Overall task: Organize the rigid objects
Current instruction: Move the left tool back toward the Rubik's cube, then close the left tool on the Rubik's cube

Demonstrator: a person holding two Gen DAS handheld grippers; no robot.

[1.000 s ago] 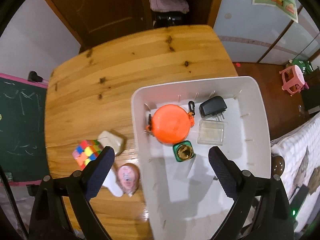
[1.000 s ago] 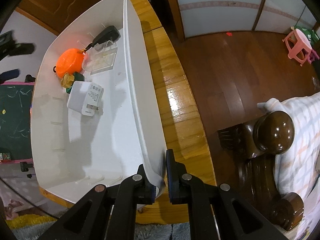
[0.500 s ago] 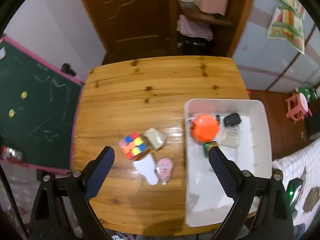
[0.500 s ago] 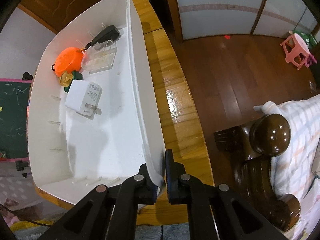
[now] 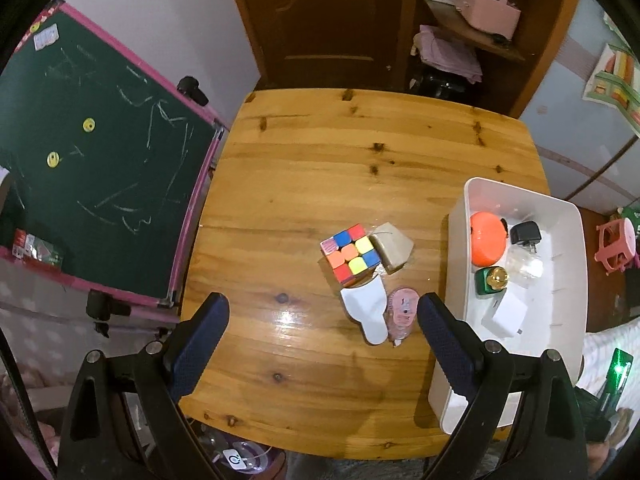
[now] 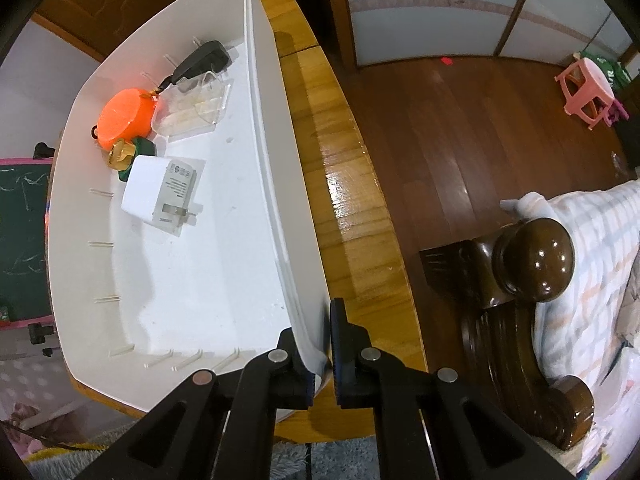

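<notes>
Toys and small hard things are what this job is about, and they go into the white bin [image 5: 568, 216] at the right side of the left view. The bin sits on the wooden desk [image 5: 320, 152].

The job looks about half done. Five things are in the bin: one orange round case [image 5: 486, 236], one black plug [image 5: 526, 233], one clear plastic box [image 6: 194, 106], one green bottle with a gold cap [image 5: 491, 280], and one white charger [image 6: 162, 190]. They sit close together at the far end of the bin.

Four things are left on the desk, in the middle of the left view. I count one color cube [image 5: 349, 253], one tan block [image 5: 392, 246] touching the cube, one white flat piece [image 5: 368, 312] just below the cube, and one pink round thing [image 5: 402, 312] beside the white piece. I cannot tell what the pink thing is.

Up above the desk is the left claw [image 5: 322, 330], wide apart with nothing in it. The four loose things show near its right finger.

At the bottom of the right view, the right claw [image 6: 320, 346] is squeezed tight on the bin's near corner rim, so it holds the bin.
</notes>
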